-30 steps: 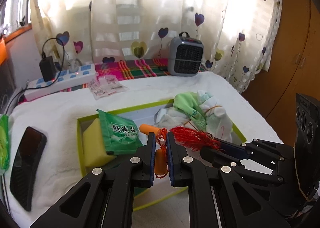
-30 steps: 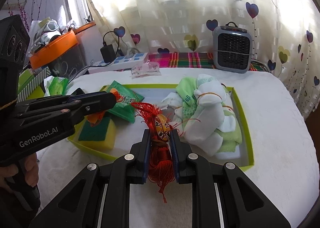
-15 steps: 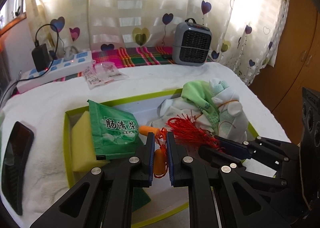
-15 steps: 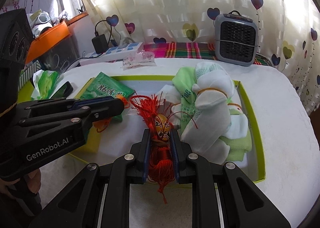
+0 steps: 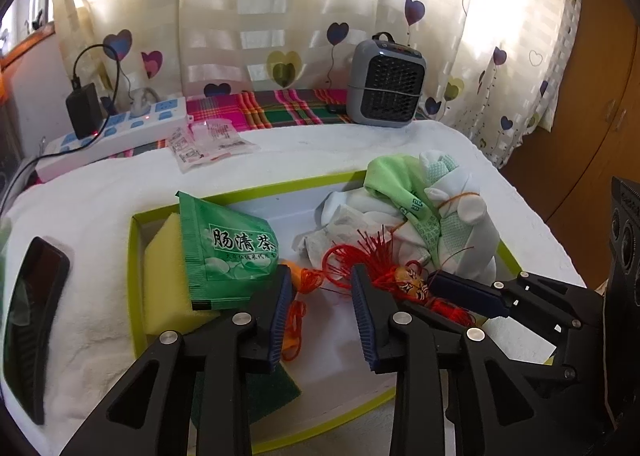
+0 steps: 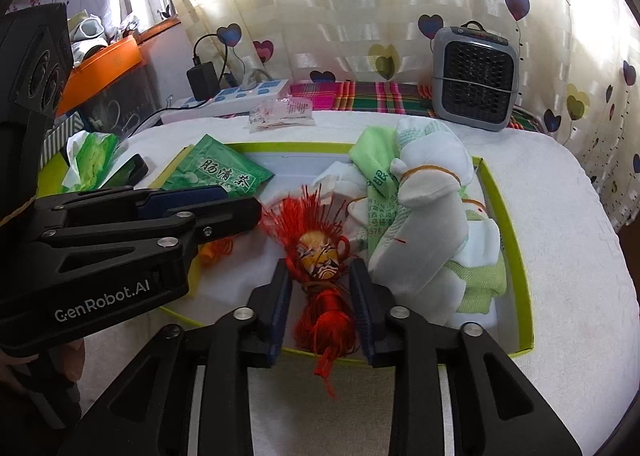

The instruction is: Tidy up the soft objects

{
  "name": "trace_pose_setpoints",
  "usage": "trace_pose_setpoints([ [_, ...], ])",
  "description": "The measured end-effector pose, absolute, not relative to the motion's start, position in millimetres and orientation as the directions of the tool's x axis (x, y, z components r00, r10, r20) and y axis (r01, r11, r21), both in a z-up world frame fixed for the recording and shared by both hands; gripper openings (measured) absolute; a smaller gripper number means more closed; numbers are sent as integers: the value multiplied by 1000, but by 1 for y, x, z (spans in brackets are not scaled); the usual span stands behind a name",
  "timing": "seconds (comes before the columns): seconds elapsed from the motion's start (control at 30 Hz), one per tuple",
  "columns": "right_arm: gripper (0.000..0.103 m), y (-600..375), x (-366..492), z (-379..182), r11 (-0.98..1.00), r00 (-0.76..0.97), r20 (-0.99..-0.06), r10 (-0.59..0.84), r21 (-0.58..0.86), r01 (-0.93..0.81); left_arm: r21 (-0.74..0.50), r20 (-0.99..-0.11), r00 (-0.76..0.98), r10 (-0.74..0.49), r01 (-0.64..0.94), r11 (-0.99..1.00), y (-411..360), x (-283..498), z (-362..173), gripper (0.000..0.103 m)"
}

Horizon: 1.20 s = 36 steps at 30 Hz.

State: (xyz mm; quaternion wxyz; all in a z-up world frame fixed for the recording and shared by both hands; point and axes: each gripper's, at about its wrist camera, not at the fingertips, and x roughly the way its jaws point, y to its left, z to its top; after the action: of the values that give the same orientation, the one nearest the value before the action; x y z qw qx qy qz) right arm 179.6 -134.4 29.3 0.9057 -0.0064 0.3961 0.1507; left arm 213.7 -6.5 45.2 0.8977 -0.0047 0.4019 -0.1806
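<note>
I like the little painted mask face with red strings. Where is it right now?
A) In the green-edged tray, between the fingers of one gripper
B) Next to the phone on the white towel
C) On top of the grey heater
A: the mask tassel lies in the tray, between the right gripper's open fingers.

The left gripper (image 5: 322, 306) hangs over the near edge of a green-rimmed tray (image 5: 134, 288), its jaws just opened, with an orange cord (image 5: 296, 316) lying loose between them against the left pad. By the tray's left edge a green packet (image 5: 224, 252) leans on a yellow sponge (image 5: 164, 280); white and green socks (image 5: 436, 219) fill the far right corner. The right gripper (image 5: 460, 292) reaches in from the right over a red tassel (image 5: 372, 256).
</note>
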Motion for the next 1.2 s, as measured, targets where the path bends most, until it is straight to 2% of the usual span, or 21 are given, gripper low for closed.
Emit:
trace_pose_setpoints([
  [0.13, 34, -135, 177, 31, 955, 646, -715, 267, 106, -278, -156, -717, 615, -327, 317, 936, -6, 212, 46, 30],
  [0.23, 47, -136, 174, 32, 952, 649, -707, 280, 118, -282, -147, -712, 624, -321, 315, 938, -6, 208, 49, 30],
  [0.33, 48, -136, 171, 34, 953, 656, -702, 277, 115, -280, -113, -707, 642, -297, 313, 943, -6, 202, 53, 30],
  [0.77, 49, -143, 145, 43, 957, 683, -678, 270, 113, -266, -118, -707, 651, -276, 276, 954, -1, 164, 59, 33],
  [0.93, 54, -147, 132, 43, 958, 684, -678, 270, 119, -260, -72, -712, 666, -223, 246, 966, -4, 145, 58, 34],
  [1.2, 58, -153, 115, 42, 958, 684, -676, 273, 124, -260, -84, -720, 660, -216, 226, 970, -4, 123, 52, 34],
])
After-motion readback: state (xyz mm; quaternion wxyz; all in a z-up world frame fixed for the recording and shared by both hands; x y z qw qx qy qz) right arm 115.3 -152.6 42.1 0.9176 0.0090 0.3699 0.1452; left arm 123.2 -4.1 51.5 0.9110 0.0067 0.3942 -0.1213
